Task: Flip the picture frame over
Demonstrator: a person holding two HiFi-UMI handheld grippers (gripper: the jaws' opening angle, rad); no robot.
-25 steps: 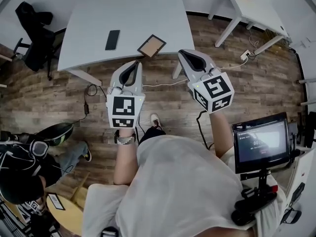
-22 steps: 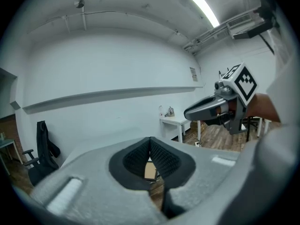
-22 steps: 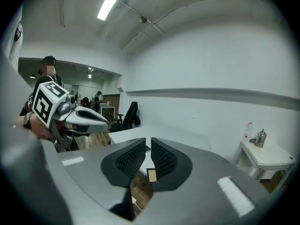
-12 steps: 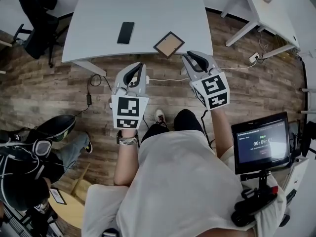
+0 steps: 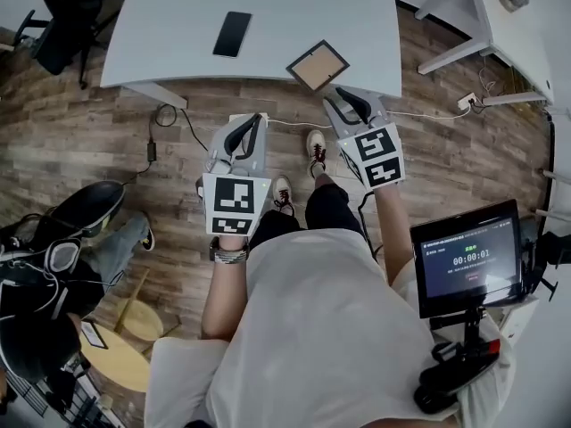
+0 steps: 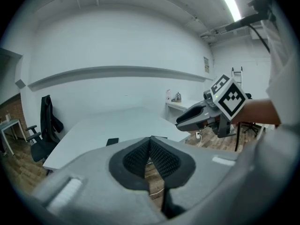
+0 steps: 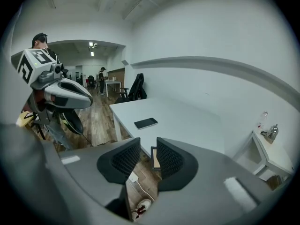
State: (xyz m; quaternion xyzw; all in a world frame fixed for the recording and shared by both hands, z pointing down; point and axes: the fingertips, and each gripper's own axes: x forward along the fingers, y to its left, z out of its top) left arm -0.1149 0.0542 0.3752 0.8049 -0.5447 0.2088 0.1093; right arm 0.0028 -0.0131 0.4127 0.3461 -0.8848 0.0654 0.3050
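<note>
Frame (image 5: 318, 66) lies near the table's (image 5: 161, 25) edge, at twelve o'clock from the right gripper (image 5: 346, 99), whose empty jaws are opening. Left gripper (image 5: 253, 121), at the frame's seven o'clock, is closed and empty.

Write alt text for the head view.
A person at a pale grey table holds the left gripper and right gripper short of a dark-rimmed picture frame near its edge; the right jaws are opening, empty. A black phone lies farther left.
</note>
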